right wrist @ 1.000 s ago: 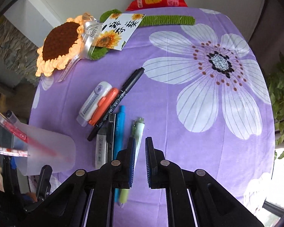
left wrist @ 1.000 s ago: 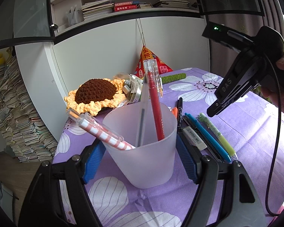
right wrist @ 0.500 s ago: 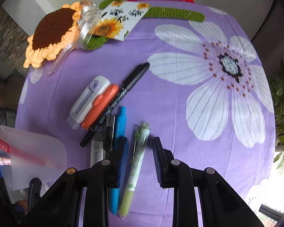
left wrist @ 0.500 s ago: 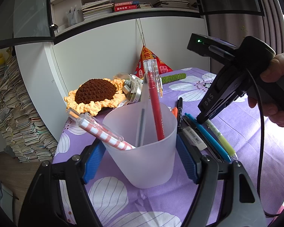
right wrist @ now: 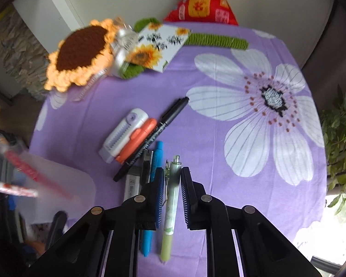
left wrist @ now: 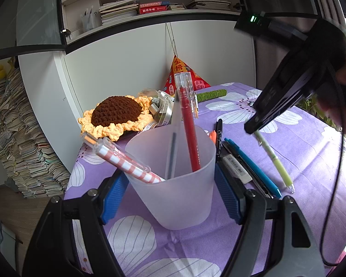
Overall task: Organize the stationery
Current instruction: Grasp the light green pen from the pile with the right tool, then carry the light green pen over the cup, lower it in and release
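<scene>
My left gripper (left wrist: 170,194) is shut on a frosted plastic cup (left wrist: 175,184) standing on the purple cloth. The cup holds a red pen (left wrist: 189,124), a red-checked pen (left wrist: 124,161) and a clear one. In the right wrist view, my right gripper (right wrist: 171,184) points down over a light green pen (right wrist: 171,198) that lies between its blue pads. The jaws are closing and thin gaps still show on both sides of the pen. Left of it lie a blue pen (right wrist: 156,157), a black marker (right wrist: 163,124), an orange highlighter (right wrist: 138,138) and a white correction tape (right wrist: 124,133).
A crocheted sunflower (right wrist: 78,50) with a ribbon and card, a green crocheted stem (right wrist: 216,40) and a red pyramid ornament (right wrist: 203,2) line the table's far edge by the white cabinet. An eraser (left wrist: 236,168) lies beside the cup. Plant leaves (right wrist: 339,133) hang off the right edge.
The right gripper opened, moved left over the green pen and now narrows around it. The left gripper and the cup have stayed still.
</scene>
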